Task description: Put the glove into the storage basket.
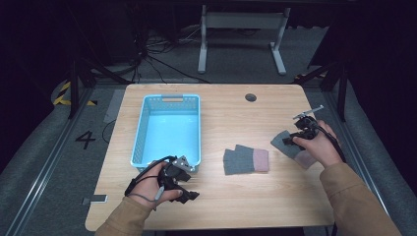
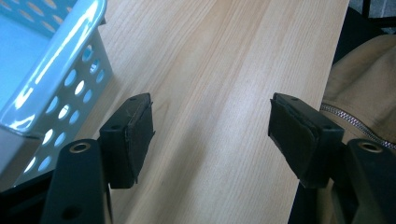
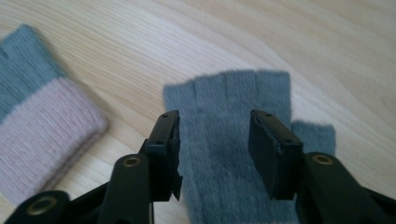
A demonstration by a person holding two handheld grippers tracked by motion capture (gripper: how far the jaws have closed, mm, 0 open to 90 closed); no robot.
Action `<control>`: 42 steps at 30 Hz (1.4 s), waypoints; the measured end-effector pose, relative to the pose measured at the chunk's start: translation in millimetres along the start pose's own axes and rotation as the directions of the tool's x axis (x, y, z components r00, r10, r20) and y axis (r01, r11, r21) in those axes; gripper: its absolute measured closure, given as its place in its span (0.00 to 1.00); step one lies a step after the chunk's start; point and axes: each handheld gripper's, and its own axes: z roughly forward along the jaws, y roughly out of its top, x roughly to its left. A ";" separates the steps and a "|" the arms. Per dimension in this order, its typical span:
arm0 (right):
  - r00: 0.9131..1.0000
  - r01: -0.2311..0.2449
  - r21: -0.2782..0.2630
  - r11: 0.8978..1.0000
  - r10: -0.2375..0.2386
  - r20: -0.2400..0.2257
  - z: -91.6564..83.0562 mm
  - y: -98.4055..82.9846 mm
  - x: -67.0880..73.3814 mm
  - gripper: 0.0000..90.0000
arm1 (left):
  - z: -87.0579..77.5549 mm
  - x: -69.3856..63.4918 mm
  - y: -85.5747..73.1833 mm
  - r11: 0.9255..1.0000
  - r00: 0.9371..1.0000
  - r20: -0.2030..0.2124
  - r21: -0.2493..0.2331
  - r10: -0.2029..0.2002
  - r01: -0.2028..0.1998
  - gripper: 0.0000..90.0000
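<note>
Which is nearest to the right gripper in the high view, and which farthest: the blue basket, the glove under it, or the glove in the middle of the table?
Measured from the right gripper:
1. Grey glove under it, at the table's right, directly beneath.
2. Middle glove, grey with a pink cuff, at the table's centre.
3. Blue basket, on the left side.

Overhead light is falling on the table (image 1: 221,196), leaving the surrounding floor and room edges dim to nearly black in the high view. That view is looking soft and slightly grainy. In the left gripper view, glare is streaking along the rim of the basket (image 2: 65,60), and the wood is washing out pale. In the right gripper view, the glove (image 3: 233,154) is casting a faint shadow, and the far wood is blurring out of focus.
</note>
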 end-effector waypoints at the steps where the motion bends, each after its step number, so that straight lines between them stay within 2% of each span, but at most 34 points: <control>1: 1.000 -0.006 0.007 1.000 0.006 0.001 0.0 -3.1 -2.0 0.56 | 1.0 -0.1 1.2 1.000 1.000 0.004 0.001 0.007 -0.007 0.36; 5: 0.998 -0.043 0.055 0.998 0.041 0.042 3.0 -14.1 -8.6 0.49 | 2.3 -0.6 2.2 1.000 1.000 0.006 0.006 0.006 -0.006 0.36; 7: 0.996 -0.062 0.059 0.996 0.058 0.069 3.8 -17.8 -12.2 0.47 | 2.2 -0.4 2.9 1.000 1.000 0.007 0.005 0.012 -0.012 0.36; 9: 0.995 -0.078 0.061 0.995 0.073 0.072 4.5 -20.3 -14.7 0.46 | 2.2 -0.4 2.8 1.000 1.000 0.006 0.006 0.013 -0.013 0.36; 13: 0.994 -0.071 0.082 0.994 0.063 0.090 8.0 -22.7 -16.2 0.43 | 1.9 -0.4 2.3 1.000 1.000 0.008 0.007 0.007 -0.007 0.36; 16: 0.994 -0.071 0.099 0.993 0.062 0.086 12.8 -24.6 -15.4 0.41 | 1.9 -0.6 2.1 1.000 1.000 0.008 0.007 0.005 -0.005 0.36; 19: 0.994 -0.074 0.096 0.993 0.065 0.092 14.8 -25.5 -14.7 0.42 | 2.3 -0.6 2.0 1.000 1.000 0.007 0.008 0.004 -0.004 0.36; 23: 0.993 -0.091 0.110 0.990 0.081 0.091 14.5 -24.5 -14.6 0.49 | 2.6 -1.2 2.3 1.000 1.000 0.008 0.012 0.010 -0.010 0.36; 29: 0.994 -0.092 0.146 0.985 0.081 0.078 12.3 -20.1 -12.0 0.83 | 1.2 -1.9 1.5 1.000 1.000 0.005 0.006 0.007 -0.007 0.36; 32: 0.994 -0.101 0.155 0.983 0.092 0.063 10.6 -18.0 -11.8 0.86 | 0.5 -1.4 0.8 1.000 1.000 0.005 0.001 0.007 -0.007 0.36; 36: 0.994 -0.108 0.118 0.987 0.104 0.042 4.3 -16.2 -11.8 0.86 | 0.7 -0.5 0.5 1.000 1.000 0.005 0.004 0.005 -0.005 0.36; 39: 0.994 -0.110 0.112 0.988 0.109 0.019 -0.9 -14.2 -11.4 0.86 | 1.8 -0.4 0.7 1.000 1.000 0.005 0.008 0.006 -0.006 0.36; 42: 0.995 -0.099 0.110 0.989 0.098 0.017 -5.4 -12.2 -10.5 0.86 | 2.3 -0.9 0.8 1.000 1.000 0.005 0.007 0.007 -0.007 0.36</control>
